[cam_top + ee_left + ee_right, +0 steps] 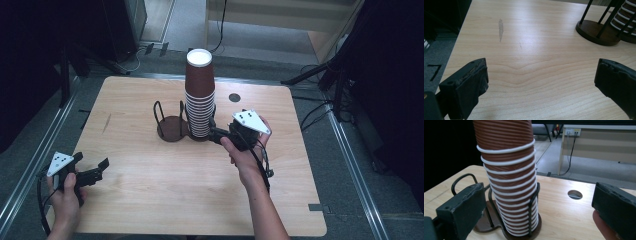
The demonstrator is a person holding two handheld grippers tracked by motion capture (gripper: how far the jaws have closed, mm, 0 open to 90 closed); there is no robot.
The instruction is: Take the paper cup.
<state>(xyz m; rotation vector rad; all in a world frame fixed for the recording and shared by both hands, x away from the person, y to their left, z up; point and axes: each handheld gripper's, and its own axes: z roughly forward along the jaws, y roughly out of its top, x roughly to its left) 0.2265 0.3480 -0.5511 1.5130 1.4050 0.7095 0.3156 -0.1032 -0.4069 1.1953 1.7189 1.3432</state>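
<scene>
1. A stack of brown paper cups (pixel 199 95), nested upside down with white rims showing, stands upright in the right-hand bay of a dark wire cup holder (pixel 172 125) near the middle of the table (pixel 135 195), a little toward the far edge.
2. The left-hand bay of the holder is vacant: round dark base, wire loops rising from it.
3. The right gripper (pixel 215 134) is held just right of the stack's lower part, pointing left at it. Its jaws stand wide apart, gripping nothing.
4. In the right gripper view the stack (pixel 510 182) sits between the two jaws but nearer the left one; contact between jaw and cups or holder (pixel 534 202) cannot be told. A fingertip (pixel 602 226) of the holding hand shows beside the right jaw.
5. The left gripper (pixel 97 167) rests low over the near left corner of the table, well apart from the holder. Its jaws are spread wide, nothing between them but bare wood.
6. In the left gripper view the holder base (pixel 596 31) lies far right, and a grey smear (pixel 500 28) marks the tabletop farther off.
7. A round cable hole (pixel 234 97) sits in the table right of the stack.
</scene>
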